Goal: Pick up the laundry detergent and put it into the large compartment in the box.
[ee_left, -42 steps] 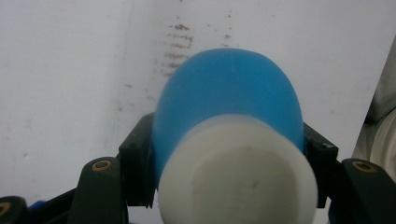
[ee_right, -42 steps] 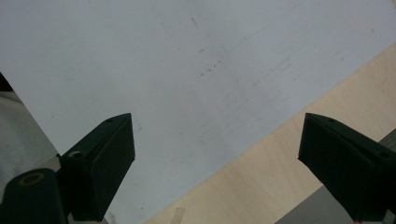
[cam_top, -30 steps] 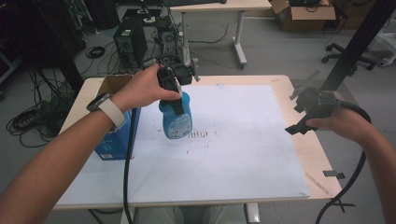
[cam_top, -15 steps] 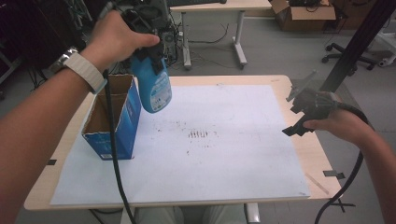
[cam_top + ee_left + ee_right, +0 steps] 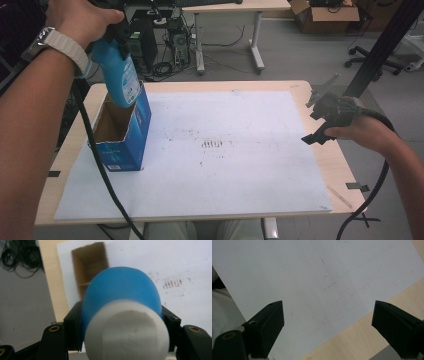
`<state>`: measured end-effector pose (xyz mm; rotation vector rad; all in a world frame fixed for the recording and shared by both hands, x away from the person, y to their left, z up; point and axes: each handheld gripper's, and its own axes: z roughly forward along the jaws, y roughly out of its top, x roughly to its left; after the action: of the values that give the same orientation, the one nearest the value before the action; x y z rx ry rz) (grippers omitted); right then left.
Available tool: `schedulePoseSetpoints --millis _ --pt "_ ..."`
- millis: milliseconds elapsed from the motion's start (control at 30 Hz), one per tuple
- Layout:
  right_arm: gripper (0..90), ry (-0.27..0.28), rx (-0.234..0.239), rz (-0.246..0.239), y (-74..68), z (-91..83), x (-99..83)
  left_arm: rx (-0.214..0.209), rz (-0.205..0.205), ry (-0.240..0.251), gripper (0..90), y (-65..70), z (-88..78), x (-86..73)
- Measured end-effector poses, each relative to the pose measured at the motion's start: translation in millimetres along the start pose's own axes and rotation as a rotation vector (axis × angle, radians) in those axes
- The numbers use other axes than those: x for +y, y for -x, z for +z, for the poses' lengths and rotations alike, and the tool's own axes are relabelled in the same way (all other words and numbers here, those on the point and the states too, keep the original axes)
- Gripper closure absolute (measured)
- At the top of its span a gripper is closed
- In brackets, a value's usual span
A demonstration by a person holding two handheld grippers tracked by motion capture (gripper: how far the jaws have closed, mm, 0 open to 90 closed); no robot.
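A blue bottle (image 5: 120, 75) with a white cap is clamped between the jaws of the left claw (image 5: 120, 322) and held in the air above the open top of a blue cardboard box (image 5: 122, 132), which stands near the desk's left edge. The right claw (image 5: 327, 330) is held wide open with nothing in it, over the right side of the desk (image 5: 330, 155).

The bottle could be knocked against the box rim if it is lowered off-centre, and the light box might be tipped or pushed toward the desk edge. Because the bottle is smooth and rounded, it could also be twisted or slipped within the grip.

The wooden desk is covered by a large white sheet (image 5: 240, 165), smudged with dark marks near its middle. Beyond it, a grey floor, computer towers with tangled cables, another table, cardboard boxes and an office chair can be seen.
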<state>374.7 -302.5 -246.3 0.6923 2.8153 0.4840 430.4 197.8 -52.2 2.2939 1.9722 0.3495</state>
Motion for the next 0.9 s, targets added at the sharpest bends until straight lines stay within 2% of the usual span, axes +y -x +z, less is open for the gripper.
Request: schedulePoseSetpoints --millis 33,67,133,267,433,567,733,800,833,867,900 --pt "10.7 0.001 0.000 0.000 -0.1 -0.2 -0.1 0.018 -0.025 -0.002 37.6 -5.5 4.7 -1.5" --pt "10.7 0.000 0.000 -0.002 -0.1 -0.5 -0.2 0.018 -0.025 -0.002 37.6 -5.5 4.7 -1.5" --pt "10.7 0.000 0.001 -0.002 -0.3 -0.4 -0.6 0.030 -0.063 -0.006 37.6 -12.3 13.7 -3.6" --pt "10.7 0.004 0.002 -0.001 0.1 0.0 -2.1 0.043 -0.086 -0.020 37.6 -17.0 27.4 -6.2" --pt "10.7 0.004 0.002 0.003 1.2 0.2 -3.9 0.055 -0.088 -0.027 37.6 -19.3 42.2 -9.2" --pt "10.6 0.010 0.001 0.003 2.2 -0.7 -5.0 0.041 -0.098 -0.036 37.6 -24.4 61.5 -12.5" --pt "10.7 0.012 -0.001 0.009 3.9 -1.5 -7.1 0.040 -0.092 -0.040 37.6 -26.1 71.4 -14.4" --pt "10.7 0.016 -0.003 0.014 5.0 -2.0 -8.7 0.035 -0.097 -0.045 37.6 -29.2 82.0 -17.5" --pt "10.7 0.016 -0.003 0.014 5.0 -2.0 -8.7 0.035 -0.097 -0.045 37.6 -29.2 82.0 -17.5" --pt "10.6 0.018 -0.003 0.017 5.5 -1.9 -9.7 0.033 -0.099 -0.047 37.6 -30.7 90.2 -19.9" --pt "10.6 0.018 -0.003 0.017 5.5 -1.9 -9.7 0.033 -0.099 -0.047 37.6 -30.7 90.2 -19.9"
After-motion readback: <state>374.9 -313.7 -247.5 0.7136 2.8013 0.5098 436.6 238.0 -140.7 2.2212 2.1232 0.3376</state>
